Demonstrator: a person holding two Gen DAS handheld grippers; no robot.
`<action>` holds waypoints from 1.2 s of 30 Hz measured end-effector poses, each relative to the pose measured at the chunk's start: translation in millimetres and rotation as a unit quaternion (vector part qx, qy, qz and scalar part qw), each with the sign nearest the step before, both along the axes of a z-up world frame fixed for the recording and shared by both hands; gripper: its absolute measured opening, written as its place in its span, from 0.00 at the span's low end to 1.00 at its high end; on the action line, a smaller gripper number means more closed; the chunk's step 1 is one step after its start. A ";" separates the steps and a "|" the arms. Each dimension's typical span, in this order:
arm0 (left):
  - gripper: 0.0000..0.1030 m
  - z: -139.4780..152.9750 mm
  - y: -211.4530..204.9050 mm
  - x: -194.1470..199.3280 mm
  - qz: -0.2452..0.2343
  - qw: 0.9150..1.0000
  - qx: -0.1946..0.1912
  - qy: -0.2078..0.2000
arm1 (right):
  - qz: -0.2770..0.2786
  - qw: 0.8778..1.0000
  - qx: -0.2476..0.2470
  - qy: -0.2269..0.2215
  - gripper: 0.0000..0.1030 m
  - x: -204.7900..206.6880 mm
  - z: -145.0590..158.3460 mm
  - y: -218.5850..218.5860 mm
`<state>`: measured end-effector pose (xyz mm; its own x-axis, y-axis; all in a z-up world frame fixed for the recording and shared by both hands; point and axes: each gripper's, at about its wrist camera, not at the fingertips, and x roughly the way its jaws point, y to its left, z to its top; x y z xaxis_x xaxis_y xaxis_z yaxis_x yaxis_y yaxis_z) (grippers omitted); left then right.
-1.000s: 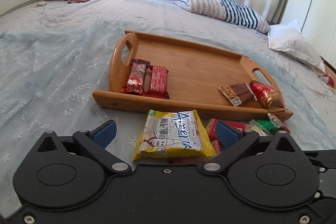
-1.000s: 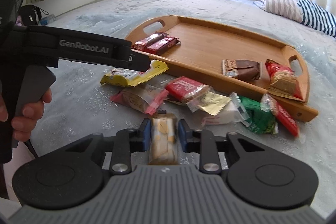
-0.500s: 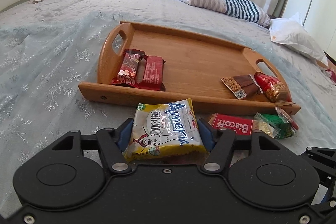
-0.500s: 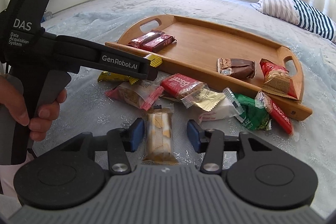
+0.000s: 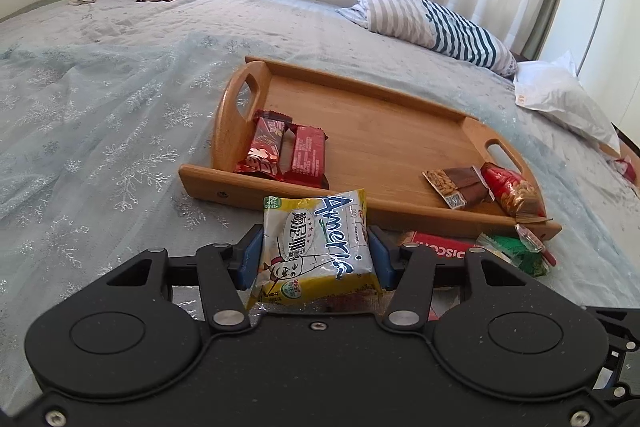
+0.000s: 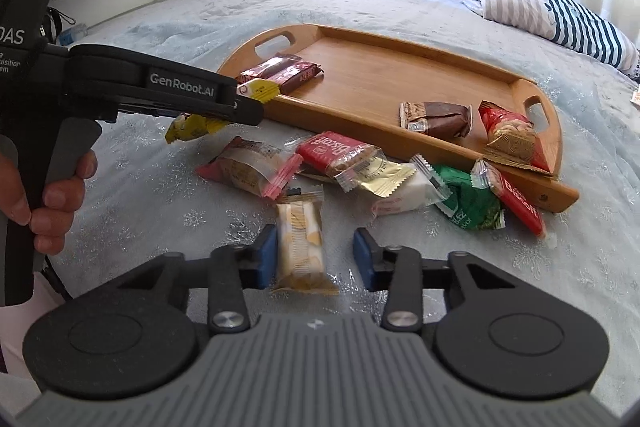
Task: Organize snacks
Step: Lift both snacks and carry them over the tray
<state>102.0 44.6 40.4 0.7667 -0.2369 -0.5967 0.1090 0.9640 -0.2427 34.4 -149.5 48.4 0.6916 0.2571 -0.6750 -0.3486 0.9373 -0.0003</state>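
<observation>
Already the left gripper is closing on the yellow snack packet, pads pressed to its sides, just near the wooden tray. To its right, the right gripper is closing around the pale biscuit pack on the bedspread; its right pad stands clear. Judging from this, each squeeze should stay gentle and centred before lifting. The tray holds two red bars at its left end, a brown bar and a red bag at its right.
</observation>
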 end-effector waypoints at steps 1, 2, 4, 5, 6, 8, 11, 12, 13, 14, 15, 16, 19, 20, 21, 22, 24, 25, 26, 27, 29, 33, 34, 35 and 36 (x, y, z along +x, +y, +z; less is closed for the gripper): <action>0.50 0.5 1.0 -0.3 0.002 1.000 -0.003 0.000 | 0.000 1.000 -0.006 -0.003 0.33 -0.8 -0.1 0.7; 0.50 1.0 2.2 -0.3 0.003 1.000 -0.006 0.001 | 0.001 1.000 -0.011 -0.004 0.30 -1.4 -0.2 1.0; 0.50 2.3 4.7 -0.8 0.002 1.000 -0.015 0.001 | 0.004 1.000 -0.006 -0.003 0.26 -1.6 0.5 0.3; 0.50 3.4 5.3 -1.4 0.000 1.000 -0.016 -0.001 | 0.005 1.000 -0.004 -0.003 0.25 -1.5 1.3 -0.3; 0.50 4.8 5.4 -2.7 0.000 1.000 -0.015 -0.005 | 0.006 1.000 -0.002 -0.003 0.25 -1.3 1.8 -1.1; 0.50 8.0 3.7 -4.8 -0.002 1.000 -0.009 -0.013 | 0.008 1.000 0.001 -0.003 0.25 -1.0 2.7 -2.5; 0.50 11.6 3.3 -6.3 0.000 1.000 -0.014 -0.017 | 0.003 1.000 0.020 0.003 0.25 0.2 4.1 -7.6; 0.50 12.2 4.1 -5.7 0.002 1.000 -0.017 -0.016 | 0.004 1.000 0.025 0.005 0.26 0.5 4.7 -9.1; 0.50 12.6 4.4 -4.7 0.002 1.000 -0.020 -0.014 | 0.002 1.000 0.029 0.004 0.26 0.4 5.8 -10.7; 0.50 13.0 4.6 -3.8 0.001 1.000 -0.021 -0.014 | 0.001 0.999 0.033 0.004 0.26 0.6 7.2 -12.3; 0.50 13.8 4.8 -2.9 0.000 1.000 -0.023 -0.015 | 0.003 0.999 0.040 0.006 0.26 1.1 9.1 -14.1; 0.50 14.4 5.3 -2.3 0.001 1.000 -0.024 -0.017 | 0.005 0.999 0.051 0.007 0.26 1.3 11.9 -16.4; 0.50 15.5 3.7 -0.8 0.001 1.000 -0.023 -0.022 | 0.010 0.998 0.064 -0.006 0.25 -1.0 23.3 -18.9; 0.50 15.8 3.1 -0.6 0.000 0.999 -0.023 -0.022 | 0.005 0.998 0.061 -0.009 0.25 -1.2 25.9 -18.2; 0.50 16.0 2.6 -0.4 0.000 0.999 -0.025 -0.023 | 0.002 0.998 0.058 -0.008 0.25 -0.3 27.8 -18.1; 0.50 16.2 2.4 -0.5 0.000 0.999 -0.027 -0.024 | -0.005 0.998 0.059 -0.006 0.25 1.0 30.3 -18.9; 0.50 16.5 1.5 -1.4 0.000 0.999 -0.030 -0.026 | -0.012 0.998 0.070 -0.003 0.25 2.8 35.9 -22.1; 0.50 16.8 1.4 -1.7 0.000 0.999 -0.032 -0.027 | -0.014 0.997 0.077 -0.003 0.25 3.4 39.2 -23.7; 0.50 17.2 1.1 -1.5 -0.001 0.999 -0.034 -0.027 | -0.015 0.997 0.081 -0.006 0.23 3.8 42.1 -24.9; 0.50 17.7 1.1 -1.3 -0.002 0.999 -0.035 -0.027 | -0.016 0.996 0.083 -0.010 0.21 4.8 45.0 -25.9; 0.50 19.2 0.7 0.0 -0.005 0.999 -0.035 -0.028 | -0.021 0.996 0.085 -0.020 0.19 6.5 50.3 -26.9; 0.50 22.4 0.4 2.9 -0.005 0.999 -0.031 -0.035 | -0.022 0.995 0.095 -0.038 0.18 12.5 59.9 -27.6; 0.50 22.9 1.4 3.3 -0.004 0.999 -0.030 -0.036 | -0.020 0.995 0.094 -0.040 0.18 13.2 61.1 -26.9; 0.50 23.1 2.2 3.7 -0.003 0.999 -0.030 -0.036 | -0.016 0.995 0.093 -0.040 0.20 13.9 61.7 -26.1; 0.50 23.2 3.3 3.9 -0.001 0.999 -0.030 -0.036 | -0.012 0.995 0.093 -0.038 0.22 14.0 61.5 -26.1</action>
